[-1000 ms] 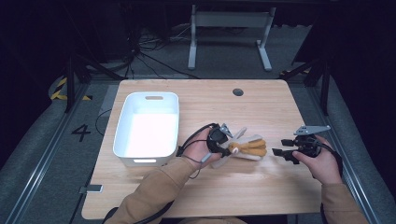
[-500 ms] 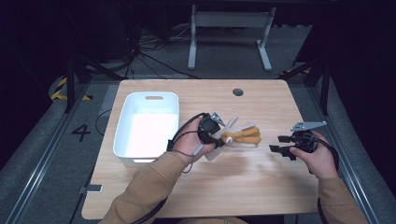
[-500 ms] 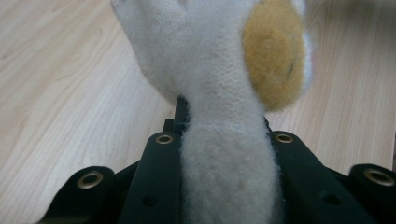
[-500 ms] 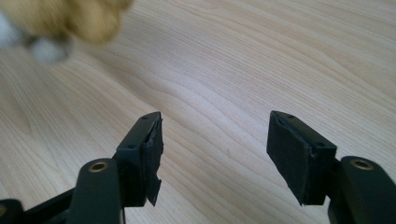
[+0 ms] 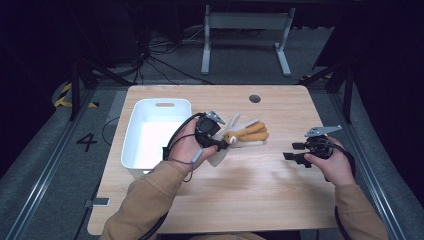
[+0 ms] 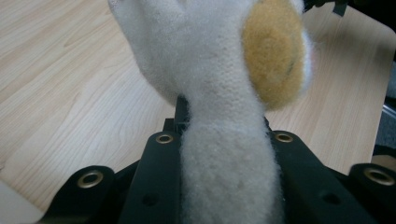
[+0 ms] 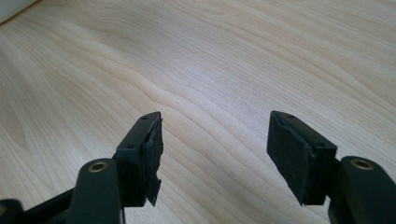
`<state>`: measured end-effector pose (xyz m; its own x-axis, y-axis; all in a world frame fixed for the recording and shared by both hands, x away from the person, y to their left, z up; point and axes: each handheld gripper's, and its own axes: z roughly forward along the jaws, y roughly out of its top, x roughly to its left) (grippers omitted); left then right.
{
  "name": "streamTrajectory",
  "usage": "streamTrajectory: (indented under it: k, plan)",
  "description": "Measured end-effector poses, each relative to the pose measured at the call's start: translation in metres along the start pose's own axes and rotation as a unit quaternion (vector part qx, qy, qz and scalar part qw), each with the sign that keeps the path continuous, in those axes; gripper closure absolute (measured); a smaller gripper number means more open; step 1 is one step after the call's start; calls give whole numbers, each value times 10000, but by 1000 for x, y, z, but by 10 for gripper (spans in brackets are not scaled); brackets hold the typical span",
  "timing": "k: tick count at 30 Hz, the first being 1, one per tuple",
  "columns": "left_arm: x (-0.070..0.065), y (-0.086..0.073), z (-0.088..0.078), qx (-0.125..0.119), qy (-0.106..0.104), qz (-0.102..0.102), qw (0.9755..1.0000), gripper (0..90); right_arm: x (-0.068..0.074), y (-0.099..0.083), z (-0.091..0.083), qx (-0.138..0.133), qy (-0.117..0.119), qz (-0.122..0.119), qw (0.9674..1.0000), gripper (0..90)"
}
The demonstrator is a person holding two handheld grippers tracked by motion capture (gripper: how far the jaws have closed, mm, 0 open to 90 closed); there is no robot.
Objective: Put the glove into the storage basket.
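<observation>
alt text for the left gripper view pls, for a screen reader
The left gripper, seen close up, is shut on a white plush toy with an orange-yellow patch, its jaws squeezing a narrow part of it above a light wooden table.

You have a fuzzy, knitted-looking cloth toy [image 6: 210,93] (white with a yellow plush patch) over your matt, pale-grained wooden table [image 5: 260,200]. Your white bin [image 5: 137,145] looks like smooth plastic.

plush toy [image 6: 219,93]: top is running off the frame at 12 o'clock, hiding the jaw pads
left gripper [image 5: 220,142]: fingertips are lying buried in the toy
</observation>
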<state>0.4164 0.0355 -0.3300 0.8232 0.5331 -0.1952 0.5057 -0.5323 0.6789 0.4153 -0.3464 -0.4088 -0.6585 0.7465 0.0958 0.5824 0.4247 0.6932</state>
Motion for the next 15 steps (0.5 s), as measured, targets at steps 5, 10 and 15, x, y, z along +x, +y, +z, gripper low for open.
streamTrajectory:
  k: [5,10,15]
  plan:
    - [5,-4,-15,-37,128,-159,9998,750,0,6,6,-27,44,-39,10000,371]
    - [9,-8,-28,-115,286,-284,9991,751,1,10,11,-2,105,-81,9999,371]
    - [16,-14,-42,-165,424,-452,9979,751,0,13,15,23,123,-97,9999,371]
